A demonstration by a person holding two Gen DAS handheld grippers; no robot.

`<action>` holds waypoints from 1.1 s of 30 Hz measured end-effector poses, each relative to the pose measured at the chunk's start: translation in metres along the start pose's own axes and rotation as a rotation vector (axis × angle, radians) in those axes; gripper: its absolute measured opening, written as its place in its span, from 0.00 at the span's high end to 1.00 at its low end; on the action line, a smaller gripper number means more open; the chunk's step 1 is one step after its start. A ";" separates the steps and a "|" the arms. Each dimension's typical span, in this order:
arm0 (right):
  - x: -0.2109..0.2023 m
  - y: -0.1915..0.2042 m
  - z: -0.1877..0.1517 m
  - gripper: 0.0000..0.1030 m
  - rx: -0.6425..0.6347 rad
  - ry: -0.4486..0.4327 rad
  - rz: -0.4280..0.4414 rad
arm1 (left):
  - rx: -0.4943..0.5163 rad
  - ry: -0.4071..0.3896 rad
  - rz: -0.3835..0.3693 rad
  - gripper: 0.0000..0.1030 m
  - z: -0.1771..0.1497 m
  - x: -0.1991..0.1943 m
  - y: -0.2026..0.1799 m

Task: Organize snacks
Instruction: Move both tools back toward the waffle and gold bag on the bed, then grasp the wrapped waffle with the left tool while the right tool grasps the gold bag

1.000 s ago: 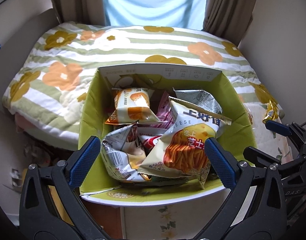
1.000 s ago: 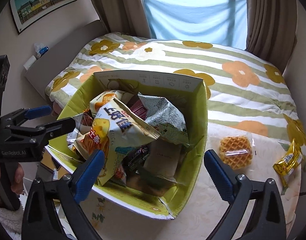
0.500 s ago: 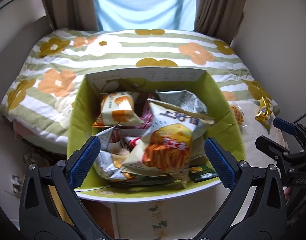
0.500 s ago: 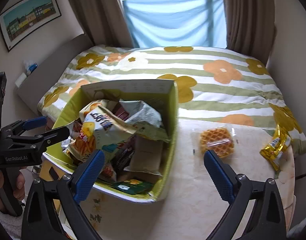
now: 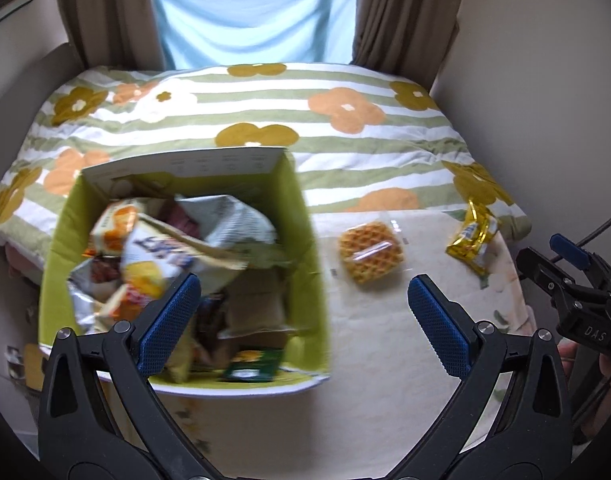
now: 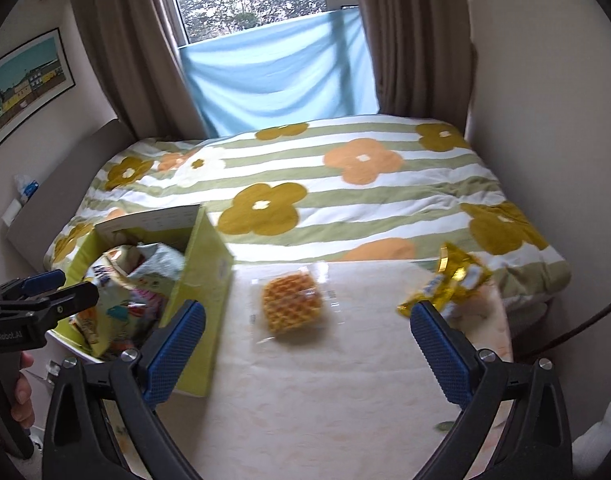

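Note:
A green box (image 5: 305,240) full of snack bags stands at the table's left; it also shows in the right wrist view (image 6: 209,276). A wrapped waffle (image 5: 371,256) lies on the table right of the box, seen too in the right wrist view (image 6: 293,306). A gold packet (image 5: 471,240) lies farther right, near the table's far edge (image 6: 445,284). My left gripper (image 5: 303,324) is open and empty, above the box's right wall. My right gripper (image 6: 307,352) is open and empty, just short of the waffle.
The pale table (image 6: 325,400) holds the box and snacks. Behind it lies a bed with a striped flower quilt (image 6: 345,196), then curtains and a window. A wall (image 5: 545,80) stands at the right. A cable (image 6: 577,328) hangs at the table's right edge.
Both grippers have swung right, away from the box. The waffle and gold packet have come into the middle of both views. Both stay open.

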State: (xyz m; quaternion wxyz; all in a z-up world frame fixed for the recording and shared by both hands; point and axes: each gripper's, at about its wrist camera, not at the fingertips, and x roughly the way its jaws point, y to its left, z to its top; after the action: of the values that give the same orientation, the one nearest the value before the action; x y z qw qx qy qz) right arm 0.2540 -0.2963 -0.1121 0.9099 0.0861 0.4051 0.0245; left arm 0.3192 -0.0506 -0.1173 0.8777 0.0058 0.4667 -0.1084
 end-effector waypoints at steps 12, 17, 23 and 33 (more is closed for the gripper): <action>0.047 -0.118 0.004 0.01 0.084 0.077 0.025 | -0.152 0.078 -0.033 0.00 0.002 0.080 -0.101; 0.086 -0.144 -0.002 0.01 0.151 0.144 -0.009 | -0.188 0.135 -0.016 0.00 -0.006 0.122 -0.113; 0.130 -0.157 -0.010 0.01 0.226 0.182 -0.028 | -0.210 0.157 0.015 0.00 -0.012 0.167 -0.112; 0.173 -0.158 -0.014 0.01 0.264 0.188 -0.074 | -0.277 0.147 0.090 0.00 -0.009 0.227 -0.102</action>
State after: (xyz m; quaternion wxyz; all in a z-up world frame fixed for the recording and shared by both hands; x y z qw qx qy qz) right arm 0.3554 -0.4298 -0.2761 0.8491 0.1873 0.4909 -0.0545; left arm 0.4148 -0.1916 -0.2991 0.8377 -0.0863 0.5393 -0.0030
